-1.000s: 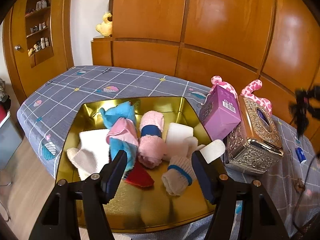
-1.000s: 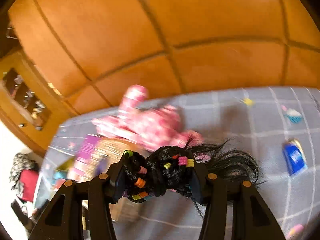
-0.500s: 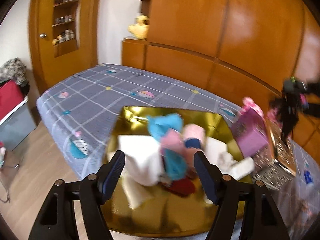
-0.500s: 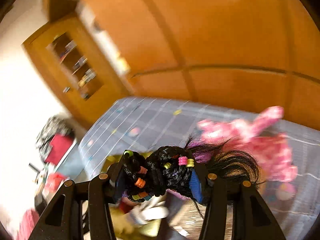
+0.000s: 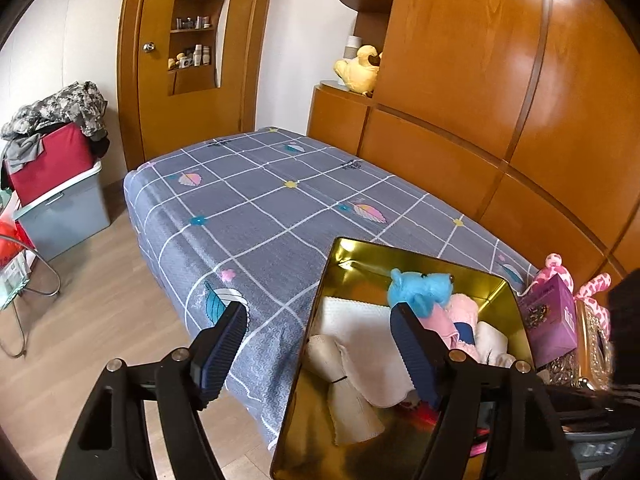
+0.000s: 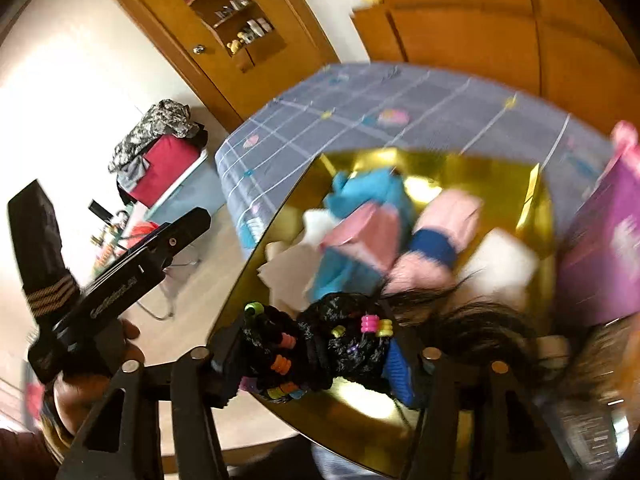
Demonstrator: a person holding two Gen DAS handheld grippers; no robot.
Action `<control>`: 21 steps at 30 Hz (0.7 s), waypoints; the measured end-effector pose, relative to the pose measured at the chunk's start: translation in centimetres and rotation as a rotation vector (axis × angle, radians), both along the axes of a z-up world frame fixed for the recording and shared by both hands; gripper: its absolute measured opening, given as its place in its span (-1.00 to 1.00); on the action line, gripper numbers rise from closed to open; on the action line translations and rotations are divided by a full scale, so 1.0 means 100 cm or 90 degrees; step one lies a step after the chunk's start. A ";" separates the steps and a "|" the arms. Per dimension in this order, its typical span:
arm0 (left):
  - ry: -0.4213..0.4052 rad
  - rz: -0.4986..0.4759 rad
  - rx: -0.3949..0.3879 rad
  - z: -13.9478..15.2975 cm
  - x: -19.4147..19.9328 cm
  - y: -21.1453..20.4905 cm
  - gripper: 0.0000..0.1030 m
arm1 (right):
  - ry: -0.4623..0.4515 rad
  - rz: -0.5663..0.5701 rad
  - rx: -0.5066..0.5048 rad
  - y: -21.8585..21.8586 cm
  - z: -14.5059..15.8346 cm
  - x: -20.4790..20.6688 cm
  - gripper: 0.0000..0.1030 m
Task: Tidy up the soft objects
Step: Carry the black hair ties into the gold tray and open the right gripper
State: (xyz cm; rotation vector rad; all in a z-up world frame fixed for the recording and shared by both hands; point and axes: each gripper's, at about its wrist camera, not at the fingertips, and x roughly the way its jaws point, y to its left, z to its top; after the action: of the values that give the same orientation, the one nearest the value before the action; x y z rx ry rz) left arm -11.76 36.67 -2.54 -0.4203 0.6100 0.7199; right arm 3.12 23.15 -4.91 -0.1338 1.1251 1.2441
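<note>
Above gold tray [image 6: 536,200], right hand-held gripper [image 6: 316,356] clamps black hairpiece [image 6: 340,336].

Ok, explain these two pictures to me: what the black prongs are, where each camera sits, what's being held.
There is no robot: a person holds a two-jaw gripper in each hand, each with a camera looking forward between its jaws. In the left view, the left gripper has its jaws apart and holds nothing, above the bed's edge. In the right view, the right gripper has its jaws shut on a black hairpiece with coloured beads, over a gold tray. The tray sits on a grey checked bedspread and holds a blue plush and rolled cloths.
</note>
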 end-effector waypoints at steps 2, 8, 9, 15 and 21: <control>0.000 -0.006 0.003 0.000 0.002 -0.002 0.47 | 0.050 -0.013 -0.015 0.008 -0.016 0.003 0.30; 0.001 -0.030 0.008 0.001 0.007 -0.014 0.55 | 0.069 -0.048 0.005 -0.010 -0.018 0.012 0.44; 0.001 -0.035 0.009 0.001 0.008 -0.016 0.55 | 0.065 -0.054 0.010 -0.015 -0.013 0.014 0.44; -0.005 -0.097 0.019 0.006 0.018 -0.046 0.55 | 0.008 -0.099 0.019 -0.053 0.003 0.017 0.44; 0.002 -0.177 0.042 0.007 0.031 -0.086 0.55 | -0.076 -0.152 -0.009 -0.099 0.008 0.012 0.44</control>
State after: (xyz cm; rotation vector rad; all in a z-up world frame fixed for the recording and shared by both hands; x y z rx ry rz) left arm -8.68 28.07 -1.85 -0.2665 0.6304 0.4740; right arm 4.28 13.26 -4.14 -0.0797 1.0147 1.0031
